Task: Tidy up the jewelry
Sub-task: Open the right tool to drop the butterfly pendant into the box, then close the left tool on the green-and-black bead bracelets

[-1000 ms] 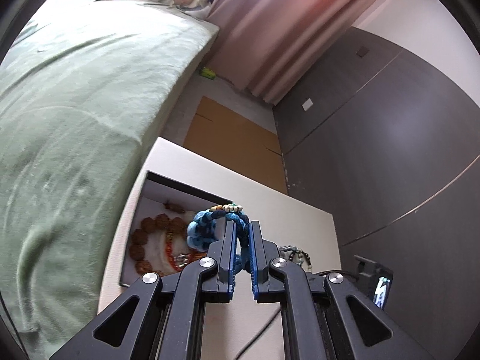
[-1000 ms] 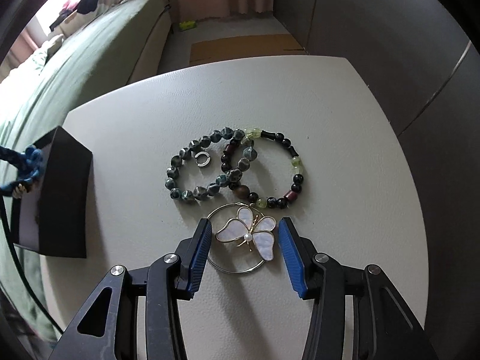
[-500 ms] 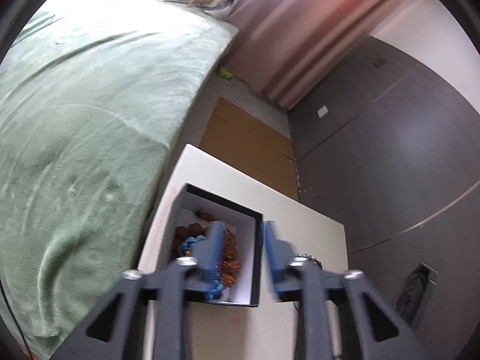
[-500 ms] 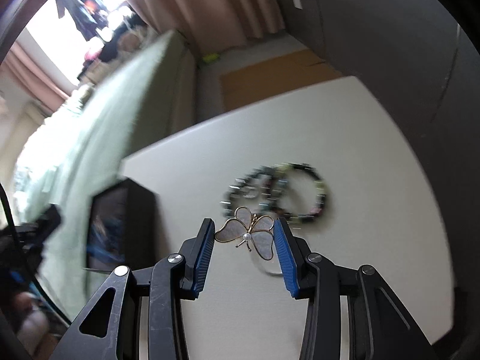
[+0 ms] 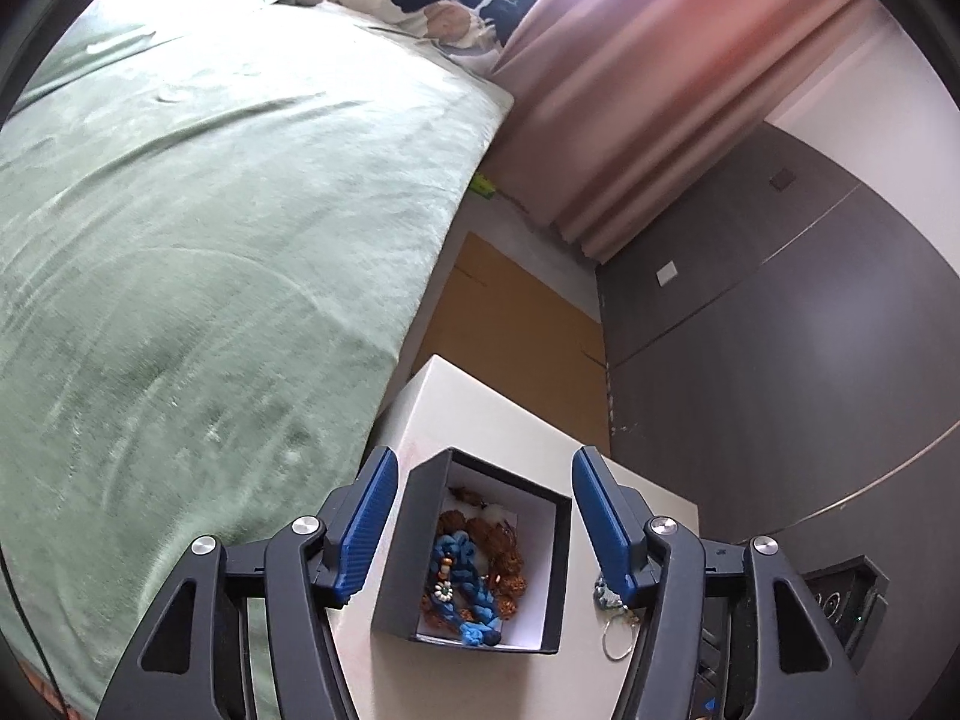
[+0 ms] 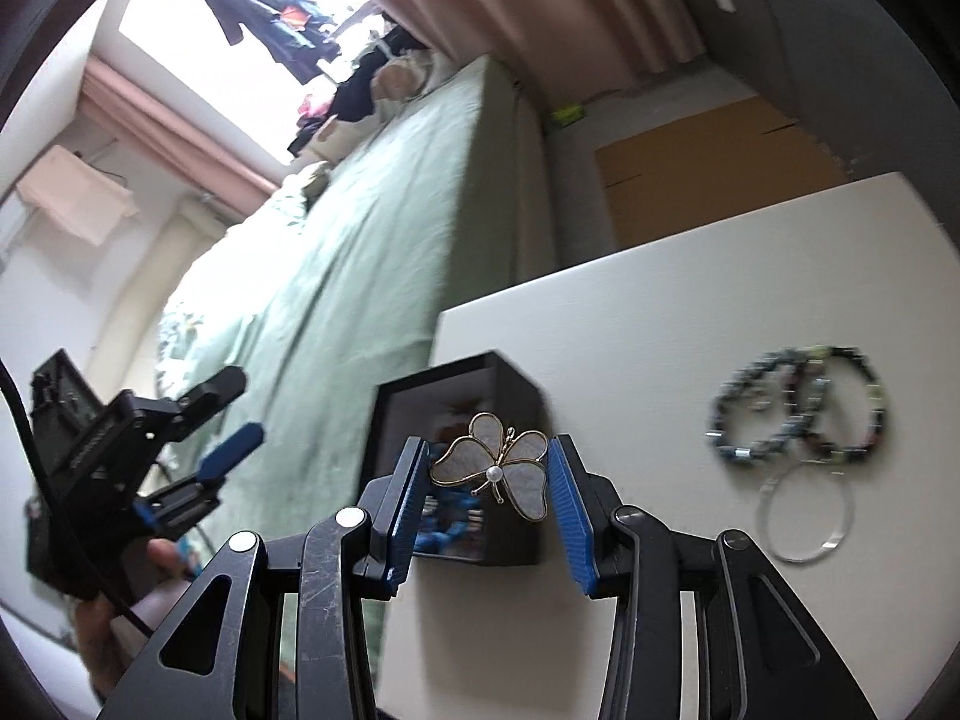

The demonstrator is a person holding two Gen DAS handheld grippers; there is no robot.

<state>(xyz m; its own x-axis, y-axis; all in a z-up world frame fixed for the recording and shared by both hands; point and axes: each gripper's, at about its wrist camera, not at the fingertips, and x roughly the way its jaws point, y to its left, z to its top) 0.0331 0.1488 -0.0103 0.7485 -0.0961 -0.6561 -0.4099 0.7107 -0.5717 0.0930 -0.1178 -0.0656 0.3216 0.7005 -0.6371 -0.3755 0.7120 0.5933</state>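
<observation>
My left gripper [image 5: 485, 459] hangs above the black jewelry box [image 5: 558, 570] with its jaws opening and nothing between them. Inside the box a blue braided bracelet [image 5: 465, 579] lies on brown bead strands [image 5: 510, 558]. My right gripper [image 6: 489, 444] is shut on a gold-rimmed butterfly brooch [image 6: 522, 480], held in the air just in front of the box [image 6: 516, 396]. On the white table [image 6: 660, 312] to the right lie two beaded bracelets [image 6: 798, 414] and a silver hoop [image 6: 804, 516].
A green bed [image 5: 210, 240] runs along the table's left side. Dark cabinet doors [image 5: 780, 360] stand to the right, and cardboard [image 5: 516, 312] lies on the floor beyond. The left gripper [image 6: 222, 468] and a person's hand [image 6: 108, 612] show left of the box in the right wrist view.
My left gripper let go of the blue bracelet, which now lies in the box, then opened and drew back. My right gripper lifted the butterfly brooch off the table toward the box.
</observation>
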